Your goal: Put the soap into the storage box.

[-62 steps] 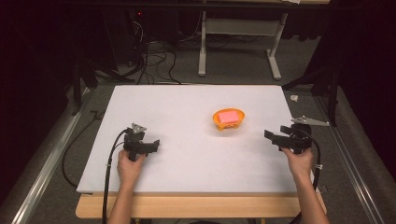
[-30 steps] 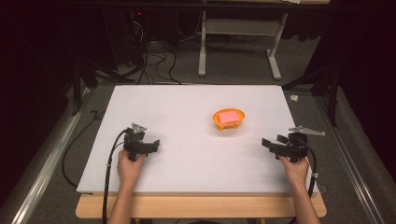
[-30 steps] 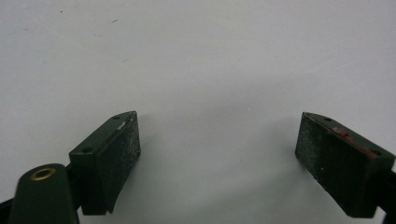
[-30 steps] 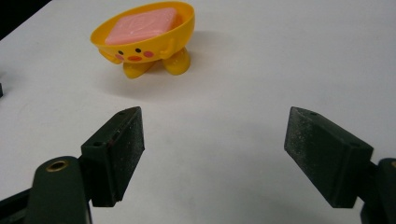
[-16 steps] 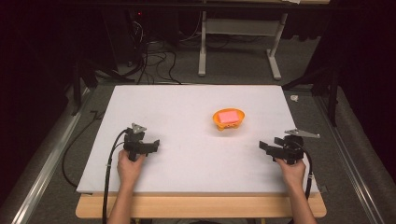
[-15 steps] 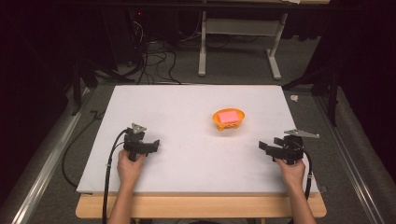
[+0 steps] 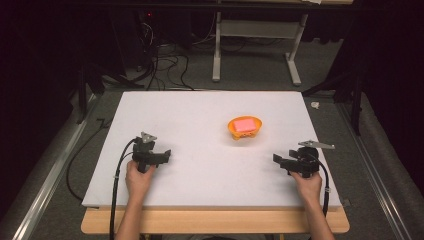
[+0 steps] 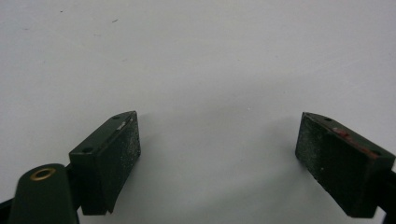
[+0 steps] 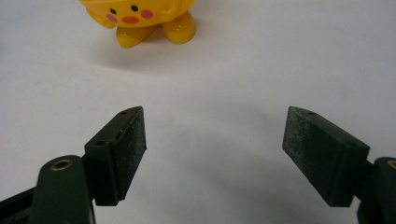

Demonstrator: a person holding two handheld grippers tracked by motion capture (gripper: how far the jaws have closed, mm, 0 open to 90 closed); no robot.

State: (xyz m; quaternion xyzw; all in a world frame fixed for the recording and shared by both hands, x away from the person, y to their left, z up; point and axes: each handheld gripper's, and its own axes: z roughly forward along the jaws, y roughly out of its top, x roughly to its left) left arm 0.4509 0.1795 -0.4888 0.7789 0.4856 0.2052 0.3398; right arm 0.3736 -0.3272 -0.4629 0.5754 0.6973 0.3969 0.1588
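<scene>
An orange-yellow toy bowl (image 7: 244, 127) with a pink block (image 7: 244, 124) inside stands right of the white board's centre. Its painted face and stubby feet (image 9: 140, 18) show at the top of the right gripper view. My right gripper (image 7: 278, 159) rests low at the board's right side, open, jaws wide apart with bare board between them (image 9: 212, 149), a short way from the bowl. My left gripper (image 7: 166, 155) rests at the left side of the board, also open (image 8: 217, 151), with nothing between its jaws.
The white board (image 7: 200, 115) lies on a wooden table (image 7: 215, 222). Cables (image 7: 116, 190) trail from both grippers off the front edge. A desk frame (image 7: 255, 45) and floor cables stand beyond the far edge; metal rails run along both sides.
My right gripper has drawn back toward the near edge and slightly left over the board. The left gripper and the bowl have stayed put.
</scene>
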